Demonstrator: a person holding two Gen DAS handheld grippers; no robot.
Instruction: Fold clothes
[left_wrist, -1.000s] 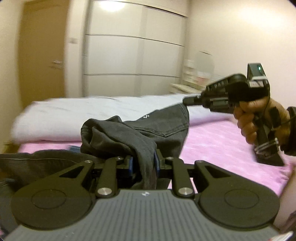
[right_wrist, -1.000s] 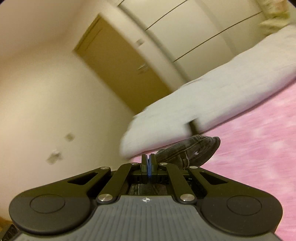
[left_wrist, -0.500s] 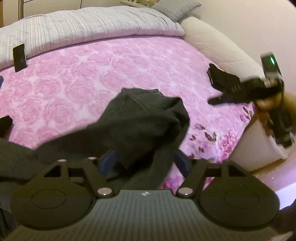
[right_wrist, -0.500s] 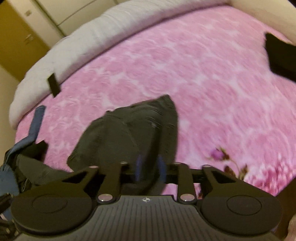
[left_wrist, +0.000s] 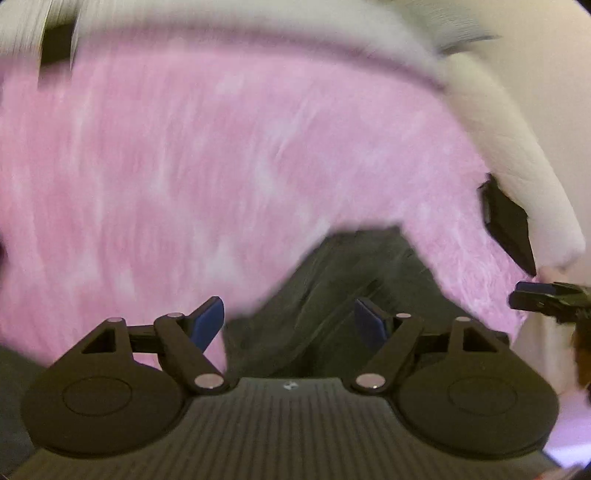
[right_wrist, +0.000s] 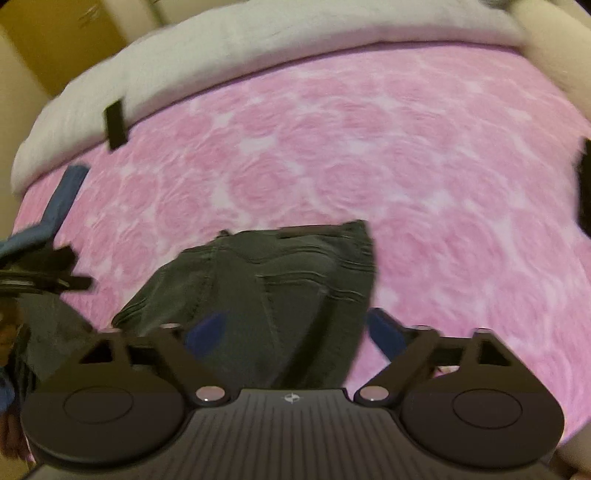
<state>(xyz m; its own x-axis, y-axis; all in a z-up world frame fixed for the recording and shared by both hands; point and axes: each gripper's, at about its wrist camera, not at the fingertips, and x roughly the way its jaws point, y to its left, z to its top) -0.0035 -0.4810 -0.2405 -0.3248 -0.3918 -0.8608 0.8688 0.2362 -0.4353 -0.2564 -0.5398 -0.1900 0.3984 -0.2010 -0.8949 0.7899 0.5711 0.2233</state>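
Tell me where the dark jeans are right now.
The dark jeans lie on the pink bedspread near its front edge, in front of the open right gripper; the left wrist view shows them before the open left gripper.

Motion blur smears the pink bedspread (left_wrist: 184, 166) pattern.

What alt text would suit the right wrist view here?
The right gripper is open above dark grey jeans lying crumpled on a pink rose-patterned bedspread. A white duvet lies along the far edge, with blue clothing at left.
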